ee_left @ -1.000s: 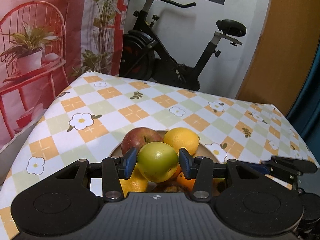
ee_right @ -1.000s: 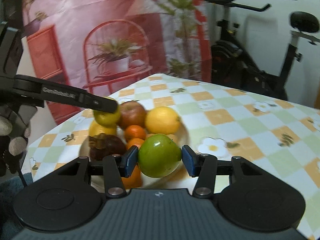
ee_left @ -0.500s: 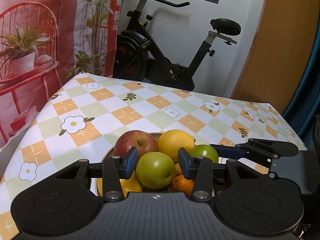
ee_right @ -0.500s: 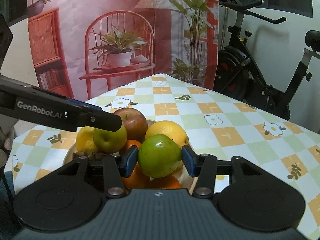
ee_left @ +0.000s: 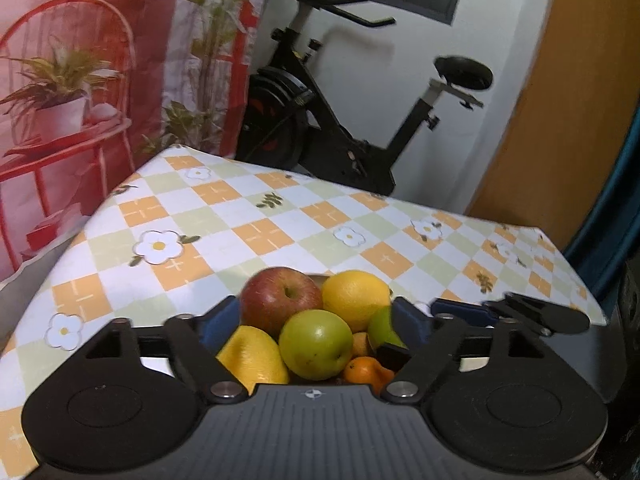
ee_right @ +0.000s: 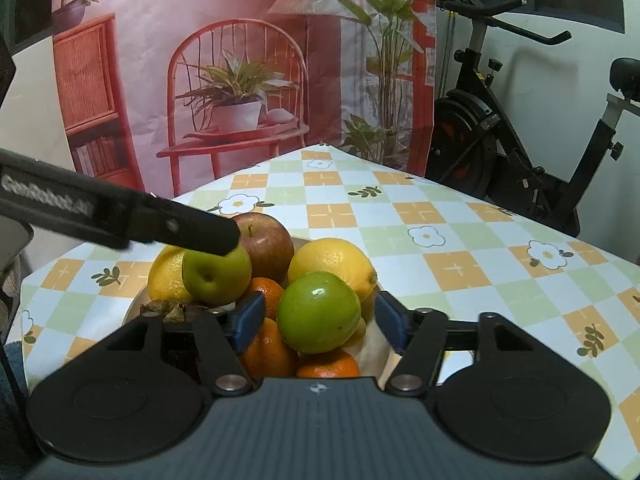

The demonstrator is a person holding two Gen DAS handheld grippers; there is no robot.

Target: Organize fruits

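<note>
Fruits heaped in a shallow bowl (ee_right: 134, 308) on the checked, flowered table (ee_left: 248, 220); the bowl shows only as a pale rim, the rest buried under fruit and cut off by both tool bodies.

Left view: yellow-green apple (ee_left: 315, 344) between the pads of the left claw (ee_left: 314, 324), resting on the heap. Pads stand clear of it on both sides; jaws have just been opening, where half a second ago they clamped it. Behind it a red apple (ee_left: 282, 300) and a large lemon (ee_left: 356, 298); a second lemon (ee_left: 254, 356) and a tangerine (ee_left: 364, 370) are half hidden by the tool. Picture slightly blurred.

Right view: bright green apple (ee_right: 318, 312) between the pads of the right claw (ee_right: 320, 320), sitting on tangerines (ee_right: 266, 346). A gap shows at each pad; jaws have just been opening, after gripping it a moment earlier. A finger of the left claw crosses from the left edge, its tip over the yellow-green apple.

Shown only in the right view: a dark brown fruit (ee_right: 176, 312) with a dried leafy cap, low at the bowl's left, mostly hidden; its kind cannot be told. The green apple is a mere sliver in the left view, behind that claw's right pad.

Shown only in the left view: the right claw's fingers from the side, at the right edge.

Beyond the table: an exercise bike (ee_left: 340, 120) and a printed backdrop (ee_right: 240, 80).
</note>
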